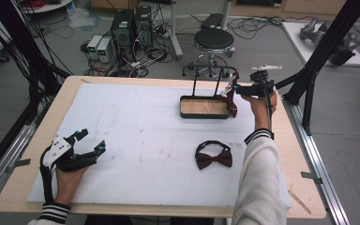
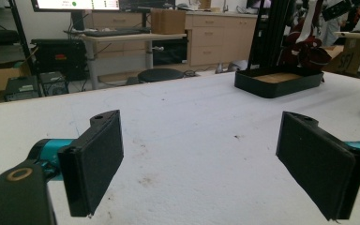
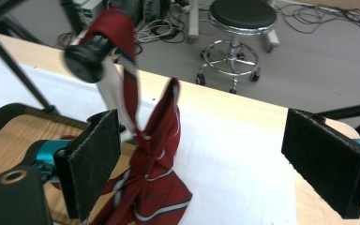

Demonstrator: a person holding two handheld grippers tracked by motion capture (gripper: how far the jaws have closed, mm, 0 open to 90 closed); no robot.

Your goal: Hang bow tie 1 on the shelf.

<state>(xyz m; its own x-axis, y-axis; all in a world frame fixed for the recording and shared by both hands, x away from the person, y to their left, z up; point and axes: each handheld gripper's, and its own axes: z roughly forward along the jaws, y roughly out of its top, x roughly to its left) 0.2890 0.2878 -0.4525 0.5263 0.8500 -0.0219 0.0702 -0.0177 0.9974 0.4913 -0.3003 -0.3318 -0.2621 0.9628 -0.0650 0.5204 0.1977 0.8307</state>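
White sheeting covers most of the wooden tabletop [image 1: 37,140], with stools, computers and cables on the floor beyond its far edge. Near the front left corner the left gripper [image 1: 90,140] rests in the person's hand, its jaws spread wide over bare sheet with nothing between them. Toward the front right, a dark red bow tie [image 1: 213,158] lies flat, just left of the person's right sleeve [image 1: 258,187]. Farther back, near the far right edge, stands a black tray [image 1: 182,112] with a wooden floor and a thin black rack [image 1: 195,79] rising over it. A red striped necktie [image 3: 154,154] hangs from the rack's right end, its knot and lower part draped at the tray's right end. The right gripper [image 3: 206,154] is held at that spot, jaws wide apart; the necktie hangs between them, close to one pad, gripped by neither.
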